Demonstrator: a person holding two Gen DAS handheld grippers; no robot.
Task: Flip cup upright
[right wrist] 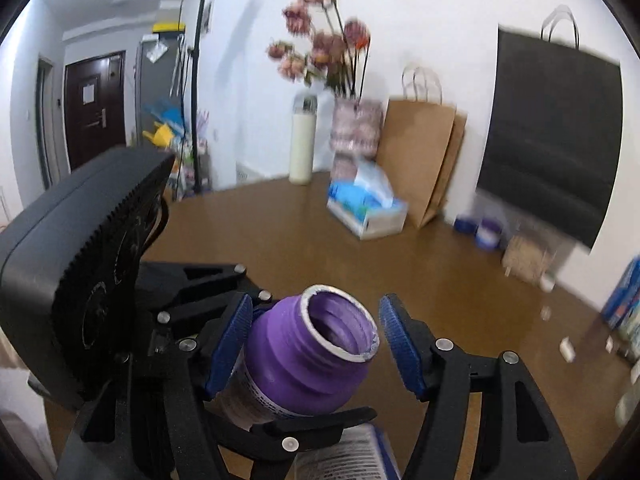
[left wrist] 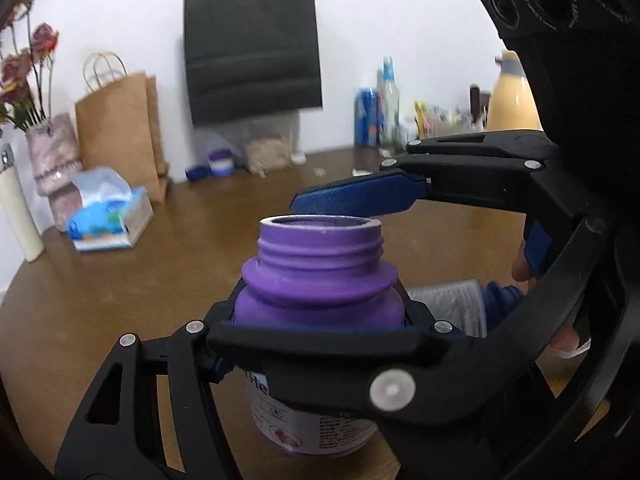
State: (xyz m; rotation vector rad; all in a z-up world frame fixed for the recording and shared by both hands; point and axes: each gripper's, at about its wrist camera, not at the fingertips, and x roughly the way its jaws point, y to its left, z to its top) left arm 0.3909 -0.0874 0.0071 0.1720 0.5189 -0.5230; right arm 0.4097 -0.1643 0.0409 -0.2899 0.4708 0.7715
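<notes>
The cup is a purple bottle-like container (left wrist: pixel 320 280) with a threaded open mouth facing up and a white label. In the left wrist view my left gripper (left wrist: pixel 320 320) is shut on the container's shoulder and holds it upright over the brown table (left wrist: pixel 160 280). My right gripper reaches in from the right, one blue pad (left wrist: pixel 356 196) just behind the mouth. In the right wrist view the container (right wrist: pixel 316 352) sits between the right gripper's (right wrist: pixel 316 340) blue pads (right wrist: pixel 400 344). The right pad stands clear of it, so that gripper is open.
On the table stand a tissue box (left wrist: pixel 108 216), a brown paper bag (left wrist: pixel 120 132), a vase of flowers (left wrist: pixel 52 160), a white flask (left wrist: pixel 18 216), small jars (left wrist: pixel 220 162), a blue can (left wrist: pixel 368 116) and a yellow jug (left wrist: pixel 514 96). A black bag (left wrist: pixel 252 44) hangs on the wall.
</notes>
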